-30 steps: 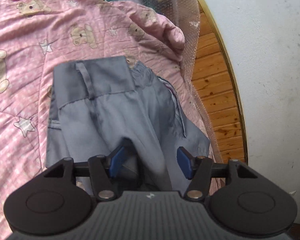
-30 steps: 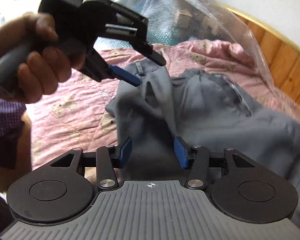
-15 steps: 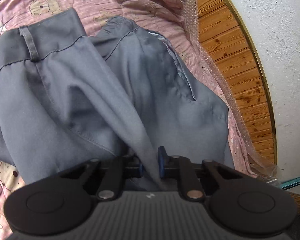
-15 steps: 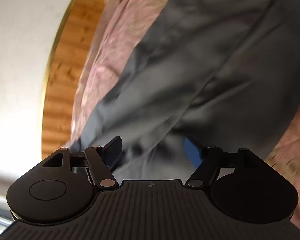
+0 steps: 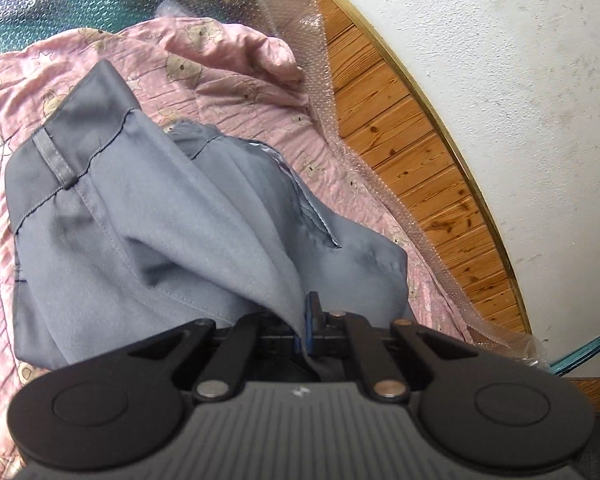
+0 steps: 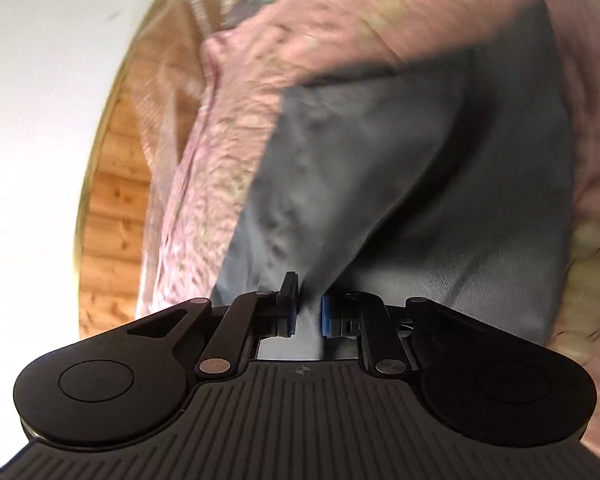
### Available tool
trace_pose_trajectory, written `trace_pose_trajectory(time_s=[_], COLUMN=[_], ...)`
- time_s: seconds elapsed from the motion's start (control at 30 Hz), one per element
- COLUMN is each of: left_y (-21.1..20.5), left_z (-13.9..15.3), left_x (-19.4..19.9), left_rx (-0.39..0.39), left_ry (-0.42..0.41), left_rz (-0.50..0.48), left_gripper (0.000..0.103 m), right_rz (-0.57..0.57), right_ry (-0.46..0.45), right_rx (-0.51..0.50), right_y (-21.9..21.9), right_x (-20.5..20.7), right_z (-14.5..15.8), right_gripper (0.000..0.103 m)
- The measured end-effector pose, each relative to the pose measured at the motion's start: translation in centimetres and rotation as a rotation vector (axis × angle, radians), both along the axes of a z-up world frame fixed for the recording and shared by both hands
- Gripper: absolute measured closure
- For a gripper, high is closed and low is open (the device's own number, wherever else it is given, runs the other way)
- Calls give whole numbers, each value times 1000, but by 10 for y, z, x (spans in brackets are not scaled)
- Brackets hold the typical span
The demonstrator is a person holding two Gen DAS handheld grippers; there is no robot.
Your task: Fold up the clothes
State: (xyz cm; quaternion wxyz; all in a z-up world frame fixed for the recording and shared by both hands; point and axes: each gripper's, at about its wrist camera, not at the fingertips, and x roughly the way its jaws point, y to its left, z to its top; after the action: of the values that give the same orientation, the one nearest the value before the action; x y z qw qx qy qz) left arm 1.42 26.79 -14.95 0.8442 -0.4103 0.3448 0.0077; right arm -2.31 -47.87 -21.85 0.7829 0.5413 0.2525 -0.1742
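Observation:
Grey trousers [image 5: 140, 220] lie bunched on a pink teddy-bear quilt [image 5: 240, 92], the waistband and a belt loop at upper left. My left gripper [image 5: 306, 312] is shut on a fold of the trousers at their near edge, and the cloth rises from the pinched pads. In the blurred right wrist view the trousers [image 6: 400, 160] stretch away over the quilt [image 6: 228, 140]. My right gripper [image 6: 307, 308] is closing, with a ridge of the grey cloth running down between its blue pads [image 6: 327, 316]; a narrow gap still shows.
Clear bubble wrap [image 5: 312, 40] stands along the quilt's far and right edge. Beyond it run a wooden board [image 5: 412, 152] with a brass rim and a white wall [image 5: 500, 80]. A teal object [image 5: 576, 356] pokes out at the right.
The left gripper shut on the trouser fold and lifted it a little. The right gripper swung down from beside the left hand, rolled over, reached the trousers, and its jaws narrowed around the cloth.

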Motion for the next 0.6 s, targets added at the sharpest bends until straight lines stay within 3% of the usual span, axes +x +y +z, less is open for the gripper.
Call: trace_pose_trajectory(time_s=[0.03, 0.07, 0.1, 0.13, 0.2, 0.37, 0.5, 0.53, 0.6], left_y=[0, 0, 0, 0, 0, 3, 7, 5, 1], left_z=[-1, -4, -7, -9, -13, -8, -4, -6, -17], left_x=[-1, 0, 1, 1, 2, -7, -27, -33, -41], left_rx=[4, 7, 9, 10, 16, 25, 37, 48, 75], left_ry=[8, 18, 28, 35, 42, 23, 36, 59, 111], left_rz=[3, 8, 13, 17, 26, 29, 6, -13, -47], left_gripper=[101, 101, 101, 101, 101, 101, 101, 101, 101], right_rz=[19, 20, 19, 17, 24, 61, 18, 4, -3], right_ry=[7, 35, 40, 41, 34, 31, -84, -83, 18], right_rx=[-40, -69, -64, -54, -39, -144, -211, -206, -199], right_y=[0, -3, -8, -13, -21, -21, -27, -32, -41], right_x=[-2, -3, -5, -6, -7, 0, -43, -57, -73], right_z=[9, 12, 12, 11, 10, 34, 85, 89, 67], right_gripper=[81, 67, 65, 67, 98, 103, 103, 103, 103])
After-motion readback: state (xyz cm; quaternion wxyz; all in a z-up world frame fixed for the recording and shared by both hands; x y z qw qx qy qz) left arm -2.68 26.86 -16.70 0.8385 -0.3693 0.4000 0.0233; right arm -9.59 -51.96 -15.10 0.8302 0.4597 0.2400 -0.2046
